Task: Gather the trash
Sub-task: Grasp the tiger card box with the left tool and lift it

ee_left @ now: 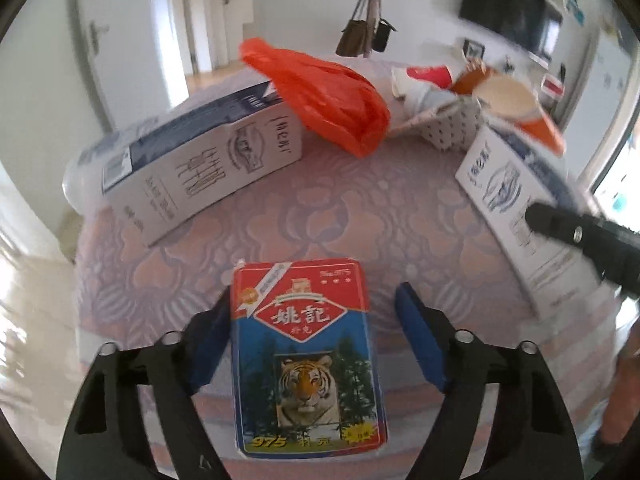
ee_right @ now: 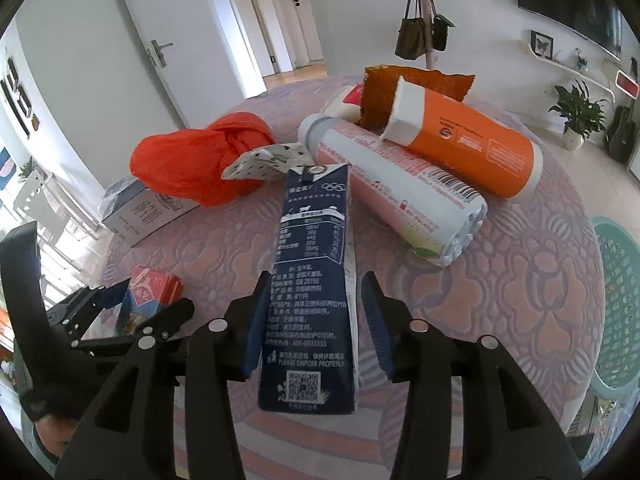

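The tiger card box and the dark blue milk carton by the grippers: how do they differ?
The tiger card box is red and blue with a tiger picture; the dark blue milk carton is navy with white print. The box is short and squat; the carton is long and slim. Both lie flat on the patterned tablecloth, the box between the fingers of the left gripper, the carton between those of the right gripper.

Card box (ee_left: 306, 354) red-blue, tiger picture; plastic bag (ee_left: 324, 94) orange-red; tablecloth (ee_left: 360, 216) pink-lilac floral; milk carton (ee_right: 310, 292) navy-white.
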